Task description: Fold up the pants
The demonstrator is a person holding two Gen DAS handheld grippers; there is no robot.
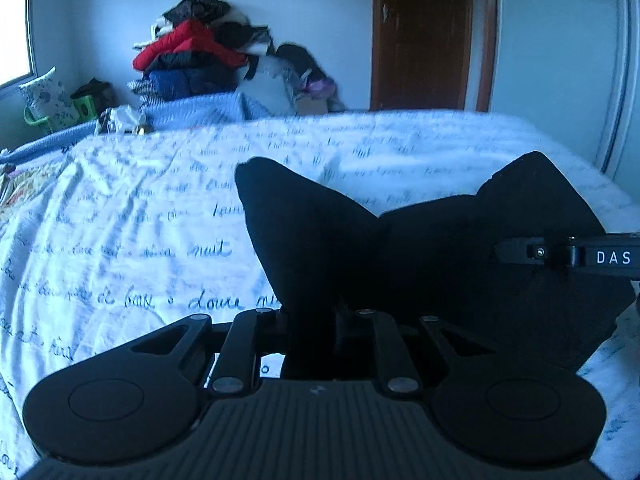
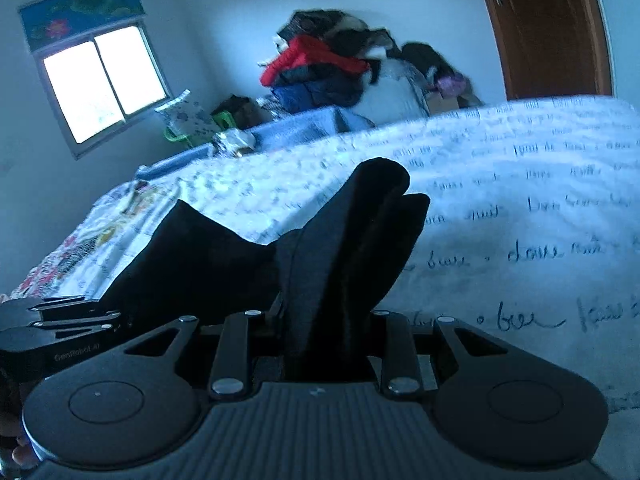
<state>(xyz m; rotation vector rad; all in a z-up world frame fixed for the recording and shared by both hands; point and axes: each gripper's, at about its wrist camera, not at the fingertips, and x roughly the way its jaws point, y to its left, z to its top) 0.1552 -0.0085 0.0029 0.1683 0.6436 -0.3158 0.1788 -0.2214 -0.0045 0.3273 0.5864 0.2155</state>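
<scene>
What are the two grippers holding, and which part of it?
Both hold the black pants. The left gripper and the right gripper each pinch a bunched edge; which part of the pants cannot be told.

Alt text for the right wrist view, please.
The right tool grips a bunched edge of black pants lifted above a bed sheet printed with handwriting. The left tool holds the pants alongside; a clothes pile sits behind.

Pants (image 1: 400, 248) lifted above bed sheet (image 1: 140, 220), between both grippers; clothes pile (image 1: 192, 56) at 11 o'clock behind bed, door (image 1: 424, 32) at 1.
</scene>
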